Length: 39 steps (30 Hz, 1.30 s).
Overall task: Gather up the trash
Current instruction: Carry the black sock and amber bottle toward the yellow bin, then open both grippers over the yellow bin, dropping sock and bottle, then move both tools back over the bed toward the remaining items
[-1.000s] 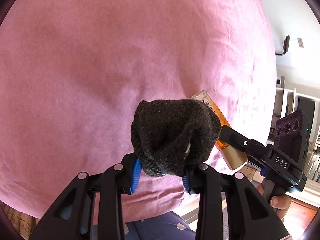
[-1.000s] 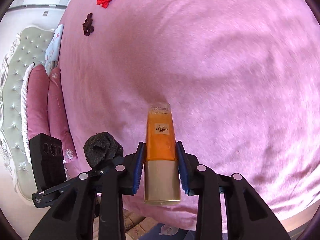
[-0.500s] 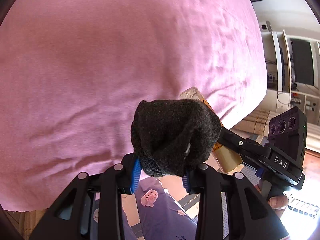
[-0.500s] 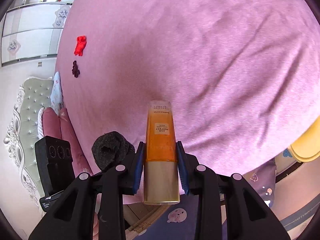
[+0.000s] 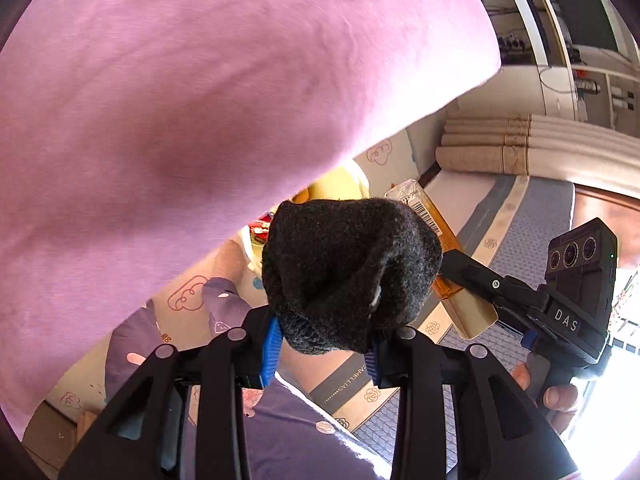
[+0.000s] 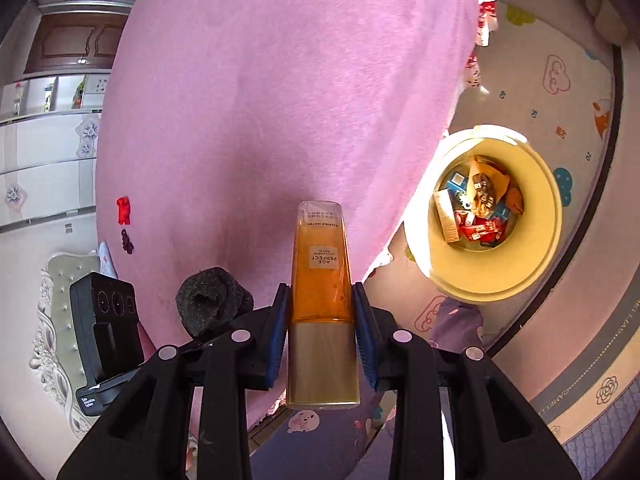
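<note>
Holding mixed wrappers, yellow bin [image 6: 532, 276] sits floor-level.

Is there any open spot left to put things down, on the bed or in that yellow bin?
The pink bedspread is mostly bare; only a red scrap and a dark scrap lie near its far edge. The yellow bin holds wrappers at the bottom, with room above them. The mat beyond the bin looks bare.

We see a pink-sheeted bed [image 6: 280, 100] above a cartoon-printed play mat [image 6: 576, 92], white wardrobes [image 6: 48, 168] and a tufted grey headboard [image 6: 60, 320] behind.
</note>
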Each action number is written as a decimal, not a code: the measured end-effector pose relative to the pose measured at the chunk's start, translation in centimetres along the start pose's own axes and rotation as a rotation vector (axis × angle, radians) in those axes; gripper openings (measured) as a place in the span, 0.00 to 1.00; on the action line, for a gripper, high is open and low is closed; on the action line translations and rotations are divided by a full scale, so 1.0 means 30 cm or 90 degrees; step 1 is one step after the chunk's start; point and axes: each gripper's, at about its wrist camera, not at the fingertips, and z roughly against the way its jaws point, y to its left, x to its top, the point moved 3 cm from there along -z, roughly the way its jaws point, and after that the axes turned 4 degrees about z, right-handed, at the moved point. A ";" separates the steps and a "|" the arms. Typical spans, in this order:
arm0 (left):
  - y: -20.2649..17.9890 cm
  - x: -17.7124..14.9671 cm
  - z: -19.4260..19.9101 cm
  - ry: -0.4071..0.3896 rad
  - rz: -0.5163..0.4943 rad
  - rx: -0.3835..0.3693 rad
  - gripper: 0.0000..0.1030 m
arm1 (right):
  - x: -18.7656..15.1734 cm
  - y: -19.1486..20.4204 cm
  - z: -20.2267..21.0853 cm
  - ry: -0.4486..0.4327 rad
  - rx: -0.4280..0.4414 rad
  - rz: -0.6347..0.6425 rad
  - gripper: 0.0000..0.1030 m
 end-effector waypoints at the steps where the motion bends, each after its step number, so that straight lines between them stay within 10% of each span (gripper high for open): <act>1: -0.031 -0.011 -0.035 0.011 -0.009 0.001 0.33 | 0.002 -0.049 0.023 -0.006 -0.001 -0.016 0.30; 8: -0.269 -0.036 -0.236 0.074 -0.068 0.009 0.35 | 0.017 -0.298 0.140 -0.038 0.010 -0.089 0.30; 10: -0.322 -0.032 -0.269 0.085 -0.085 0.017 0.40 | 0.027 -0.333 0.156 -0.039 0.025 -0.103 0.31; 12: -0.330 -0.038 -0.279 0.086 -0.097 0.055 0.71 | 0.033 -0.361 0.165 -0.042 0.036 -0.120 0.44; 19: -0.319 -0.053 -0.284 0.093 -0.077 0.075 0.75 | 0.047 -0.394 0.166 -0.033 0.047 -0.138 0.46; 39: 0.044 -0.019 0.102 -0.020 0.045 0.006 0.75 | 0.019 0.094 -0.038 0.030 0.049 -0.002 0.46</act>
